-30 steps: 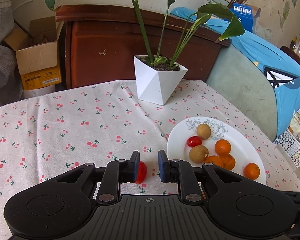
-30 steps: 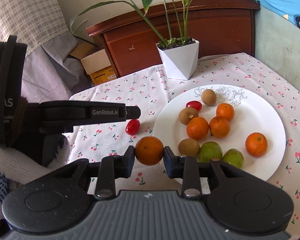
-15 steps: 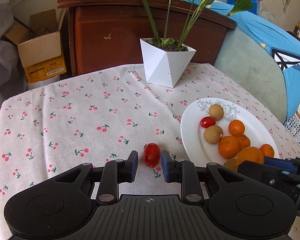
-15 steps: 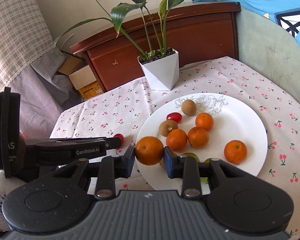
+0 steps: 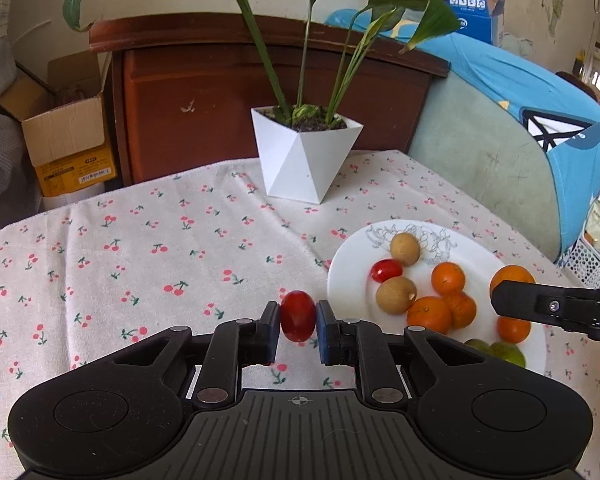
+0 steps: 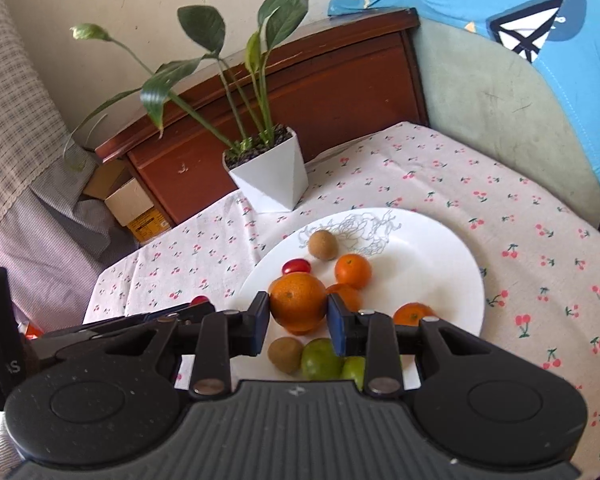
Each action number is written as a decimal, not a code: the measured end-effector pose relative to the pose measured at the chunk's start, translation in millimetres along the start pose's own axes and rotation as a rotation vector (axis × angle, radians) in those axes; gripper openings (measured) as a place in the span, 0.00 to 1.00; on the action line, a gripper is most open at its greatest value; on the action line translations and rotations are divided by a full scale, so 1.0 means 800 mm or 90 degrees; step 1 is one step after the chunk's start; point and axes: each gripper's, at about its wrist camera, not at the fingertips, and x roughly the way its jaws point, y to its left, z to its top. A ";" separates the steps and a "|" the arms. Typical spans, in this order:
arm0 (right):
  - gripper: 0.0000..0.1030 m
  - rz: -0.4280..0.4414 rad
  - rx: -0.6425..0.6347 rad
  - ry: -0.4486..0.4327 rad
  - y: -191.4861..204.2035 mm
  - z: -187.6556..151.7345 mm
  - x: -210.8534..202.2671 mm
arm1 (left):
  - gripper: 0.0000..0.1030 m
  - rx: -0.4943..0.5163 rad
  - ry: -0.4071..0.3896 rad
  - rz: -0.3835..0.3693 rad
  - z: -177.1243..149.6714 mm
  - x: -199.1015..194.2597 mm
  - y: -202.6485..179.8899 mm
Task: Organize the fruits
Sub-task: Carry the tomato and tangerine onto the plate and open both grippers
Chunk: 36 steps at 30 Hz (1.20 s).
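Gripping an orange (image 6: 298, 303), the right claw (image 6: 298, 316) hides limes (image 6: 320, 360) the left view shows.

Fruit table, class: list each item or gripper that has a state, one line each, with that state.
left gripper: shut on cherry tomato.
cherry tomato: gripped, beside plate.
right gripper: shut on orange.
orange: gripped, over plate.
plate: loaded with fruit.
potted plant: upright.
cardboard box: flaps open.

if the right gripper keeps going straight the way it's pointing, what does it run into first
Probably the plate. The right gripper, shut on an orange, points down over it, toward the oranges lying there. Depth is unclear, so which fruit comes first is uncertain.
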 end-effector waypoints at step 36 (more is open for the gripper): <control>0.41 -0.088 0.060 -0.003 -0.033 0.015 -0.006 | 0.62 0.021 0.012 -0.021 0.032 -0.001 -0.075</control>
